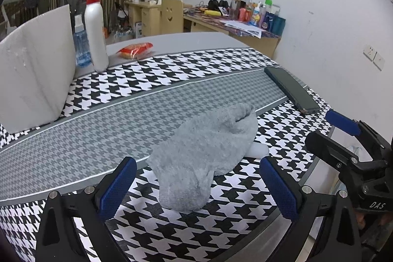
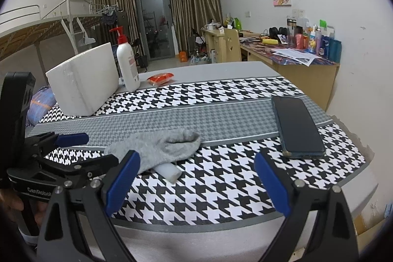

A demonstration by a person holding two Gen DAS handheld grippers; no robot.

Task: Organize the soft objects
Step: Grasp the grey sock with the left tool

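While both grippers hover with jaws spread wide and holding nothing, a fuzzy grey sock (image 1: pixel 203 154) lies on the black-and-white houndstooth table mat (image 1: pixel 221 213), partly covering a small white block (image 2: pixel 169 170). The left gripper (image 1: pixel 196 188) flanks its toe; the right gripper (image 2: pixel 196 182) sits near the table's front edge. A dark smartphone (image 2: pixel 297 123) lies beside the mat's right edge, a white foam box (image 2: pixel 86 80) far left.

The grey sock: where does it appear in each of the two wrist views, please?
Left wrist view: grey sock lies low in the centre, between the open jaws of the left gripper.
Right wrist view: the sock lies left of centre.
Shared landmark: the dark phone, to the sock's right in both.
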